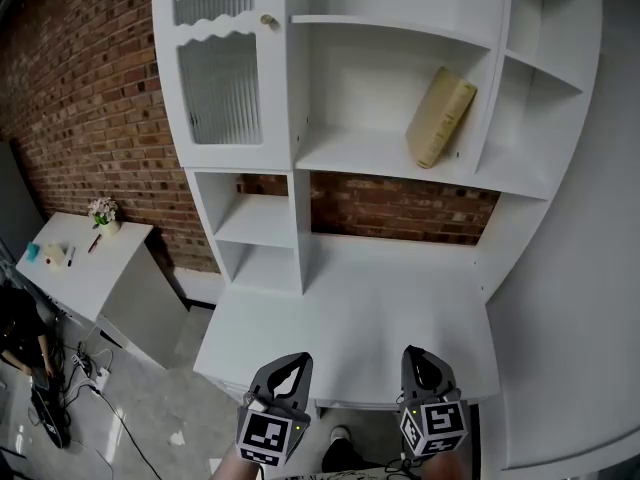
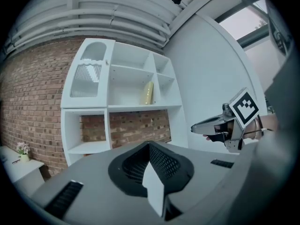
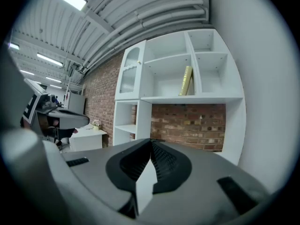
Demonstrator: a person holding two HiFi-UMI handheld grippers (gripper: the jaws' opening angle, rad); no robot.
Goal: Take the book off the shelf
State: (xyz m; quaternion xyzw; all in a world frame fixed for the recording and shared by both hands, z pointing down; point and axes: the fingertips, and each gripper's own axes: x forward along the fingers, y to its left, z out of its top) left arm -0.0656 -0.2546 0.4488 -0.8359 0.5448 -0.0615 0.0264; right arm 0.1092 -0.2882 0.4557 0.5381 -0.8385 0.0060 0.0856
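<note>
The book (image 1: 440,118) stands in the upper right of the head view, on the shelf board (image 1: 370,158) of the wide middle compartment of the white shelf unit. It isn't lying flat. Its long axis runs from lower left to upper right, with the foot on the board and the top tipped against the upright divider (image 1: 487,103) on its right. In the right claw view the book (image 3: 186,81) looks nearly upright just above centre. In the left claw view it (image 2: 148,93) sits small at centre, a little above the middle.

Below the shelf board is an open band of brick wall (image 1: 400,208), then the white table (image 1: 380,308) that forms the base of the unit.

Both claws hang at the bottom edge of the head view, at the near edge of the table and well apart from the book. The right claw (image 1: 424,360) sits almost straight below the book in the picture. The left claw (image 1: 289,366) is further to the left. Each one's own view shows its jaws together with nothing between them.

The right claw looks the nearer and better lined up. The reach would go up and forward, and the jaws would have to part to take the tilted spine.
</note>
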